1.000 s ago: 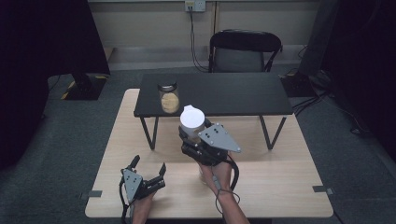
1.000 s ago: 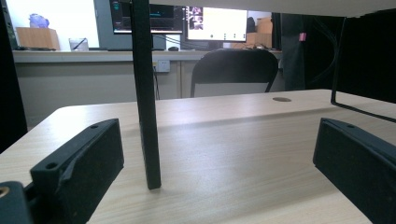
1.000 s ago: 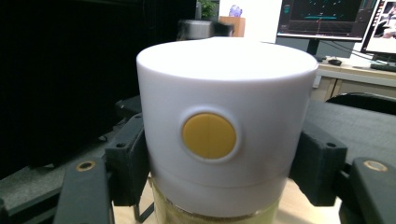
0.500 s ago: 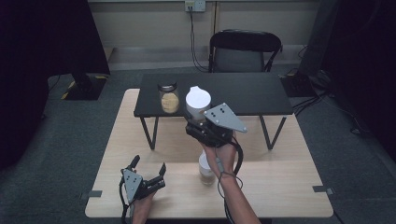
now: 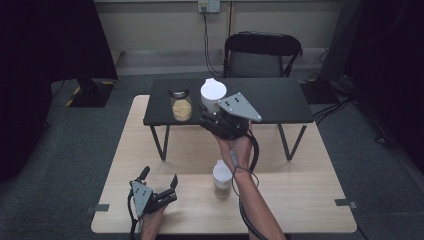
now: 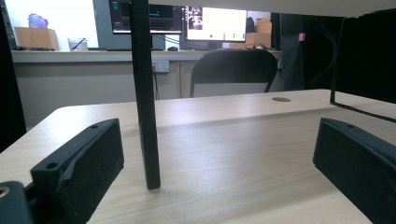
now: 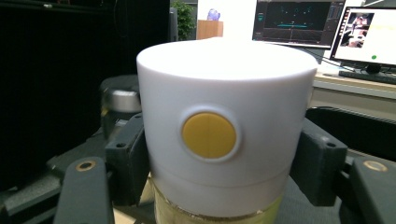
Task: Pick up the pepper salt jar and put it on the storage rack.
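My right gripper [image 5: 214, 111] is shut on a jar with a white lid [image 5: 213, 93] and holds it in the air over the front edge of the black shelf [image 5: 270, 102]. In the right gripper view the jar's white cap [image 7: 224, 88] has a round yellow button, yellowish contents show below it, and a jaw presses on each side. A second white-lidded jar [image 5: 222, 178] stands on the wooden table [image 5: 300, 200] beside the right forearm. A dark-lidded jar [image 5: 181, 104] sits on the shelf's left part. My left gripper [image 5: 160, 176] rests open on the table's front left.
A black shelf leg [image 6: 144, 93] stands just ahead, between the left gripper's open jaws. A black chair [image 5: 262, 52] is behind the shelf. The dark-lidded jar [image 7: 120, 95] sits close behind and left of the held jar. Monitors stand on a far desk.
My right gripper has risen and moved away toward the shelf with the white-lidded jar in it, uncovering the second jar on the table. The left gripper has stayed put.
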`<state>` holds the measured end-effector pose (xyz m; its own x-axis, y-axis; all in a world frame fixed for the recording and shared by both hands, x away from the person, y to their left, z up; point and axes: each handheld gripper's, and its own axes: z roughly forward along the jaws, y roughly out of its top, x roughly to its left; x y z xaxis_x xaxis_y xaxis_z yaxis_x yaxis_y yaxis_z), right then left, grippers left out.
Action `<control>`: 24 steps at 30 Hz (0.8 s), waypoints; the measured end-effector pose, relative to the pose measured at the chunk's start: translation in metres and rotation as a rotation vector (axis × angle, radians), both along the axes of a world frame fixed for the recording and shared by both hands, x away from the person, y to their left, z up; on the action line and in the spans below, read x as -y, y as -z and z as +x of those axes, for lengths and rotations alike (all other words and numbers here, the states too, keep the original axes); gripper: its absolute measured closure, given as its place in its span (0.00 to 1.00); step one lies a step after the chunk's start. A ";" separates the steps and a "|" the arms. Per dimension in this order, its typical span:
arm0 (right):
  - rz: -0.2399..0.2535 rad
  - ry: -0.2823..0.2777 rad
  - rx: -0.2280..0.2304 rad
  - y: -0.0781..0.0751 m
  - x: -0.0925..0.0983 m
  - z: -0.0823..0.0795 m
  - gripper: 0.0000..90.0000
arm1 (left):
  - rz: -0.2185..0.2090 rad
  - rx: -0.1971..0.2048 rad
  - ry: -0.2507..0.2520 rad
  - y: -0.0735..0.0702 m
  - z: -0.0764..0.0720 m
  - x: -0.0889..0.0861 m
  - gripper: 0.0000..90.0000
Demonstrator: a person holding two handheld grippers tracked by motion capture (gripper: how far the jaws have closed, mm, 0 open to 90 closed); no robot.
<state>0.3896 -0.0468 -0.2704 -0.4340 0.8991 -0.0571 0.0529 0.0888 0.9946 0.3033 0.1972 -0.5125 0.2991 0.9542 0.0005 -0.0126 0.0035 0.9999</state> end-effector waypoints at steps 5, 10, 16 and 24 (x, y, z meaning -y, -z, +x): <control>-0.003 0.030 -0.021 -0.004 -0.001 0.016 0.34 | -0.002 0.000 0.000 0.000 0.000 0.000 0.01; -0.004 0.055 -0.043 -0.003 0.000 0.031 0.34 | 0.000 0.000 0.001 0.000 0.000 0.000 0.01; 0.006 0.076 -0.055 0.001 0.003 0.040 0.34 | 0.000 0.000 0.001 0.000 0.000 0.000 0.02; 0.008 0.085 -0.069 0.005 0.002 0.046 0.34 | 0.000 0.000 0.000 0.000 0.000 0.000 0.02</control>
